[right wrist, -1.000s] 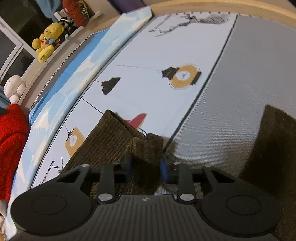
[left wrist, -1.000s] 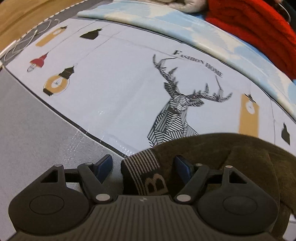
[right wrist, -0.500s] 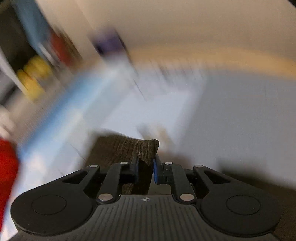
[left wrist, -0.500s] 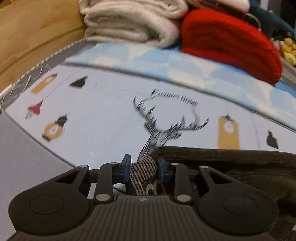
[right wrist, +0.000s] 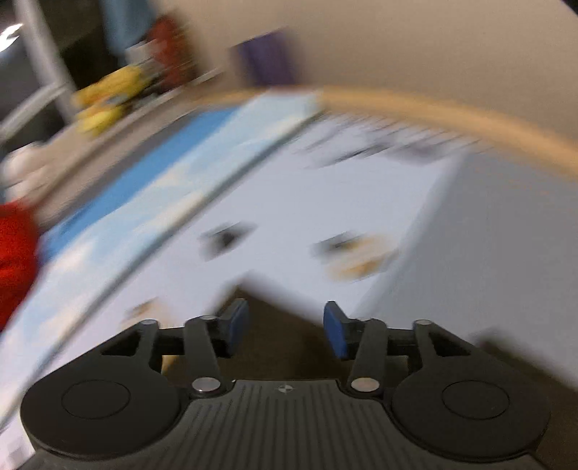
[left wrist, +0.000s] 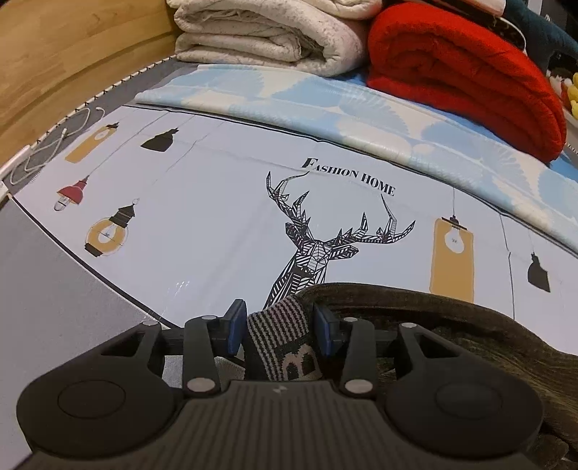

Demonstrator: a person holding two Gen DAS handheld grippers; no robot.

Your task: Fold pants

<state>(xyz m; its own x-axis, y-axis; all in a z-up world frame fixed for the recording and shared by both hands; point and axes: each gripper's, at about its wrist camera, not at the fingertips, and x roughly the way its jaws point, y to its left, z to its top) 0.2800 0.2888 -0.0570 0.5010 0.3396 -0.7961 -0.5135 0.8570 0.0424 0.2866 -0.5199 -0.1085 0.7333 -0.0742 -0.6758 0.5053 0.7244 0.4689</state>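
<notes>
The dark olive corduroy pants [left wrist: 451,325] lie on the printed mat at the lower right of the left wrist view. Their striped waistband [left wrist: 280,332] sits between the blue pads of my left gripper [left wrist: 278,327]; the jaws stand a little apart, with narrow gaps beside the band. In the blurred right wrist view my right gripper [right wrist: 285,327] is open, with the brown pants fabric [right wrist: 285,347] lying below and between its fingers, not gripped.
A white mat with a deer print [left wrist: 318,249] covers the grey bed surface [left wrist: 47,307]. Behind it lie a light blue sheet [left wrist: 325,112], a folded cream blanket [left wrist: 267,32] and a red blanket [left wrist: 466,72]. A white cable [left wrist: 47,148] lies at the left edge by the wooden frame [left wrist: 65,54].
My left gripper closed on the waistband, then its jaws widened again. My right gripper let go of the pants corner and opened; it is moving fast.
</notes>
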